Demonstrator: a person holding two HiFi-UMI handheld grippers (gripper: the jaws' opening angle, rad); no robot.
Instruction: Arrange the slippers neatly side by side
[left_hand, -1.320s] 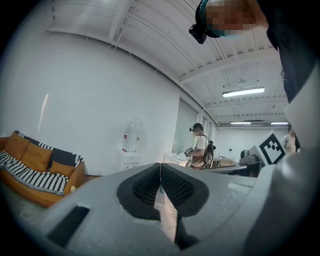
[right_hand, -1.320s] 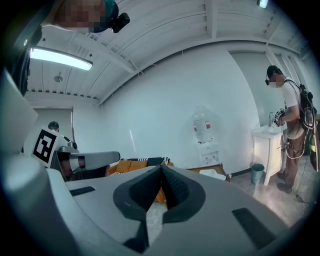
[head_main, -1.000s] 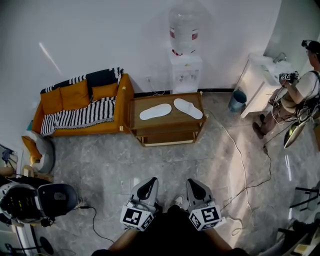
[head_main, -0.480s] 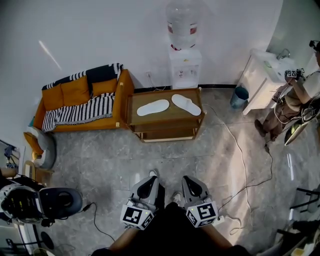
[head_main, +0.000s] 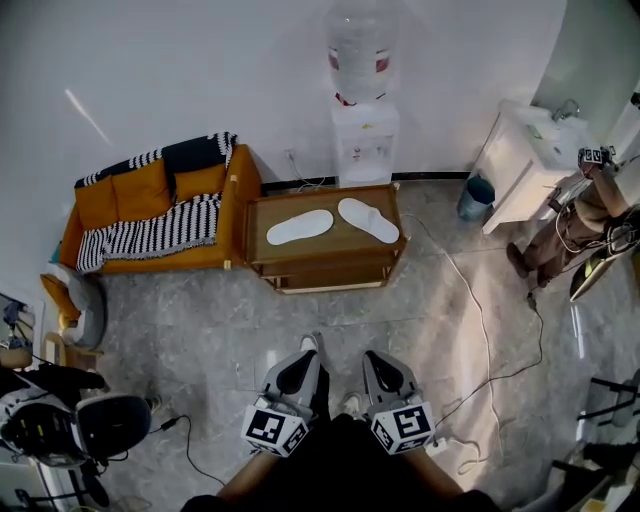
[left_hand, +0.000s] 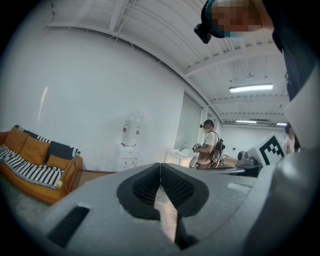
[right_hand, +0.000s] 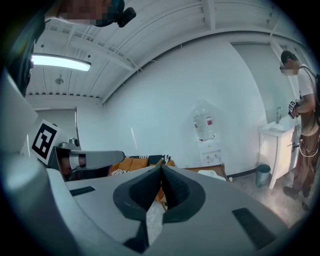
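White slippers (head_main: 300, 226) on a wooden table (head_main: 330, 247) beside an orange sofa (head_main: 148, 190)

No legible text, red label (head_main: 361, 62) on water dispenser bottle (head_main: 360, 30) too small to read

Matt cloth slippers (head_main: 299, 227), wooden table (head_main: 325, 250)

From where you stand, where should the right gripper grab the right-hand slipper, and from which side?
Probably its near end, approached from the table's front. The right-hand slipper lies flat and slanted on the wooden table, that end pointing toward the front-right corner, so pinch over its thin edge. The right gripper is shut; open it first.
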